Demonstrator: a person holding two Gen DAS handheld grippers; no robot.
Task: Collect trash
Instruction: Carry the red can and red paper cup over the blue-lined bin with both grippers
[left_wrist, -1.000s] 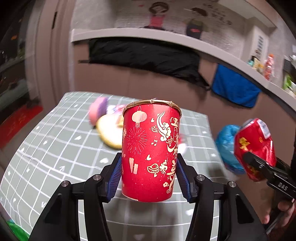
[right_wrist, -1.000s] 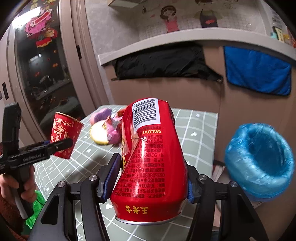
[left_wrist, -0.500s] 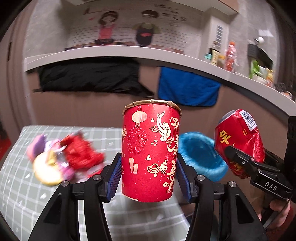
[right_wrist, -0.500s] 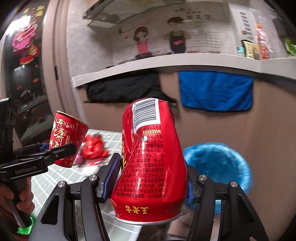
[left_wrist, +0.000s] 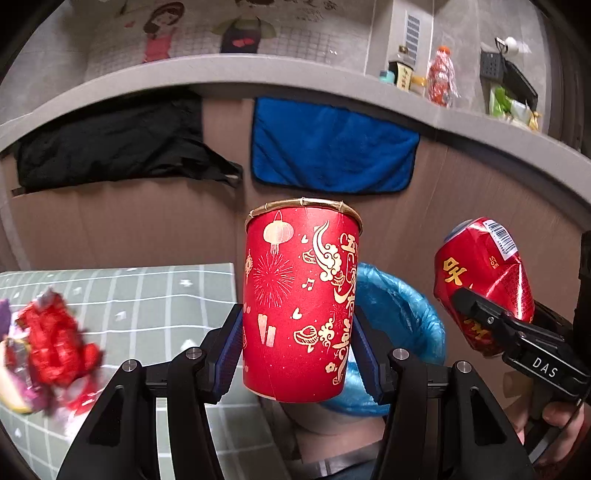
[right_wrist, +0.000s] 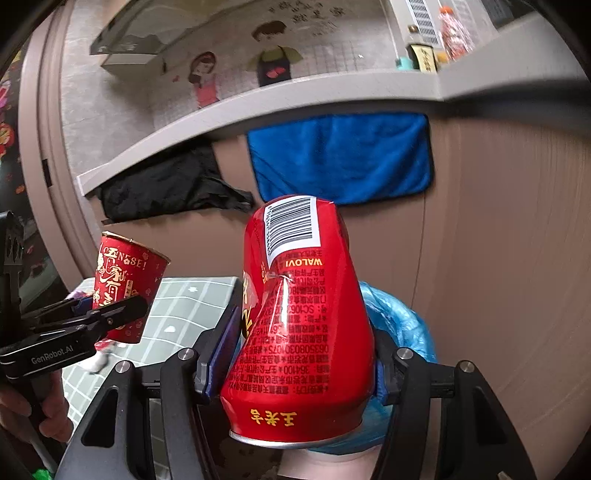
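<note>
Nearest the left wrist camera, the left gripper (left_wrist: 298, 343) is clamping a red paper cup (left_wrist: 301, 299) between its blue pads, the cup standing upright with gold lanterns, fireworks and clouds printed on its side and a gold rim at the top. In the right wrist view the right gripper (right_wrist: 301, 363) is squeezing a dented red drink can (right_wrist: 299, 317) the same way — the can is sitting upside down, its barcode at the far end and its metal rim nearest the lens. Each tool is also showing in the other's view: the can is hanging at the right edge of the left picture, gripped by black fingers (left_wrist: 480, 310) above a person's hand (left_wrist: 554, 421), and the cup is tilting at the left of the right picture.

Just beyond both held items, a bin lined with a blue plastic bag (left_wrist: 402, 314) is sitting on the floor beside the table, partly hidden behind the cup and the can. To the left, a table (left_wrist: 166, 295) under a grey-green grid-patterned cloth is carrying a blurred heap of red and purple wrappers (left_wrist: 51, 347).

Farther back, a blue towel (left_wrist: 332, 146) and a black cloth (left_wrist: 118, 142) are hanging from a grey counter ledge (left_wrist: 258, 70) — bottles and packets are standing on it at the right, under cartoon figures on the tiled wall.
</note>
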